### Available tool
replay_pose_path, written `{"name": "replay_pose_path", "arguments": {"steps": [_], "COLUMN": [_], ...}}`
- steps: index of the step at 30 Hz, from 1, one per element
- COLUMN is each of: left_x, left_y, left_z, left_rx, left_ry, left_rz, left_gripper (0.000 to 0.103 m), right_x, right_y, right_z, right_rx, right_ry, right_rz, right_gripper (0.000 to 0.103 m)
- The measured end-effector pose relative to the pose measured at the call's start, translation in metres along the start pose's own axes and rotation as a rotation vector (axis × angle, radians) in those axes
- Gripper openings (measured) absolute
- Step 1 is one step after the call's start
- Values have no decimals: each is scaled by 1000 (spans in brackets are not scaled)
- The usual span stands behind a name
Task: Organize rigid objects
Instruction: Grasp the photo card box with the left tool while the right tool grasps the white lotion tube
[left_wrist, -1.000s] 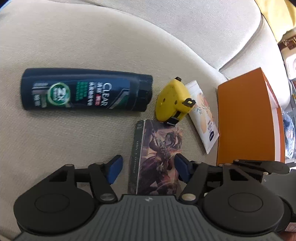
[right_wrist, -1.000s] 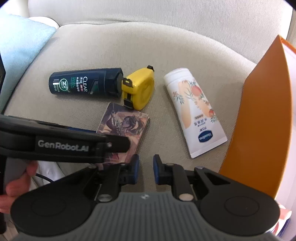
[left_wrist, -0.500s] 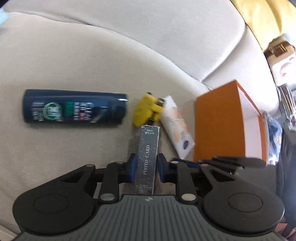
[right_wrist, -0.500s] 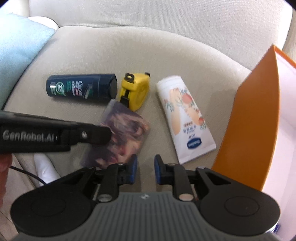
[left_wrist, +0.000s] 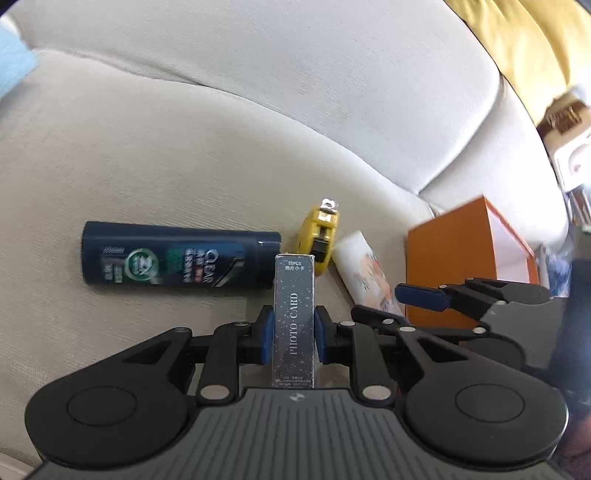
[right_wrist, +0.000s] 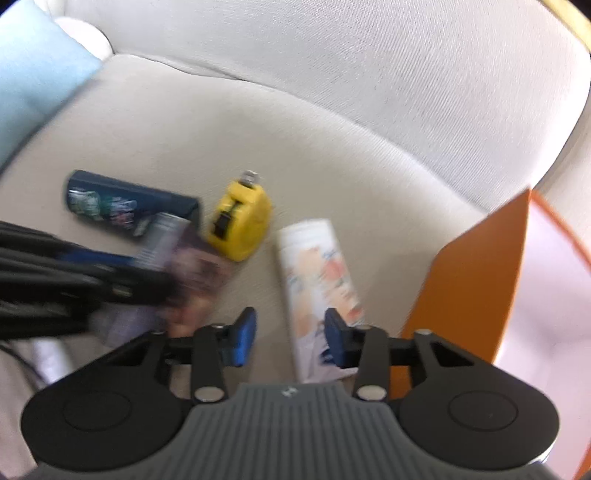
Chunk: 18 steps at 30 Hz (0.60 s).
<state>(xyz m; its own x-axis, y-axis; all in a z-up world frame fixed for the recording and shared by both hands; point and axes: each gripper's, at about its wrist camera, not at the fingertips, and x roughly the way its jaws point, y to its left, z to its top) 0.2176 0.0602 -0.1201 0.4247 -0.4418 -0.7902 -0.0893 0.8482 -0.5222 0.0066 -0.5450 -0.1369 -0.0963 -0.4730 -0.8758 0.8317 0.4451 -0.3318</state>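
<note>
My left gripper (left_wrist: 294, 334) is shut on a dark photo card box (left_wrist: 294, 317), held on edge above the sofa seat. That box (right_wrist: 192, 273) shows blurred in the right wrist view, with the left gripper (right_wrist: 159, 275) around it. Behind it lie a dark shampoo bottle (left_wrist: 177, 258), a yellow tape measure (left_wrist: 319, 236) and a white lotion tube (left_wrist: 364, 269). My right gripper (right_wrist: 290, 338) has its jaws opening, hovering over the lower end of the lotion tube (right_wrist: 317, 280) without pressing on it. The tape measure (right_wrist: 240, 221) and shampoo bottle (right_wrist: 129, 206) lie to its left.
An orange box (left_wrist: 458, 266) with a white inside stands open at the right edge of the beige seat cushion (left_wrist: 147, 166); the same orange box (right_wrist: 476, 280) is close to my right gripper. A light blue cushion (right_wrist: 33, 81) lies at the far left. The sofa backrest (left_wrist: 295, 74) rises behind.
My left gripper closed on the photo card box and lifted it on edge off the seat. My right gripper moved right toward the lotion tube and its jaws spread apart.
</note>
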Motion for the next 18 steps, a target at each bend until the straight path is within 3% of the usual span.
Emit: {"name": "replay_pose_path", "arguments": {"steps": [6,12,14,18], "left_x": [-2,1,0,-2], "left_y": [7,7,9,13], "left_z": [0,-4,-4,-6], "left_rx": [-23,-23,-30,-43], "left_ry": [-2,4,2,2], "left_rz": [19,19,16,18], "left_gripper": [25,25,25,25], "right_x": [31,35,32,22], "right_y": [8,5,1,-4], "right_z": [10,14,16,12], "right_rx": [-105,-94,-69,-34], "right_ry": [83,95,87,80], "right_rz": [-84,-92,-95,-56], "right_gripper": [57,58,43,41]}}
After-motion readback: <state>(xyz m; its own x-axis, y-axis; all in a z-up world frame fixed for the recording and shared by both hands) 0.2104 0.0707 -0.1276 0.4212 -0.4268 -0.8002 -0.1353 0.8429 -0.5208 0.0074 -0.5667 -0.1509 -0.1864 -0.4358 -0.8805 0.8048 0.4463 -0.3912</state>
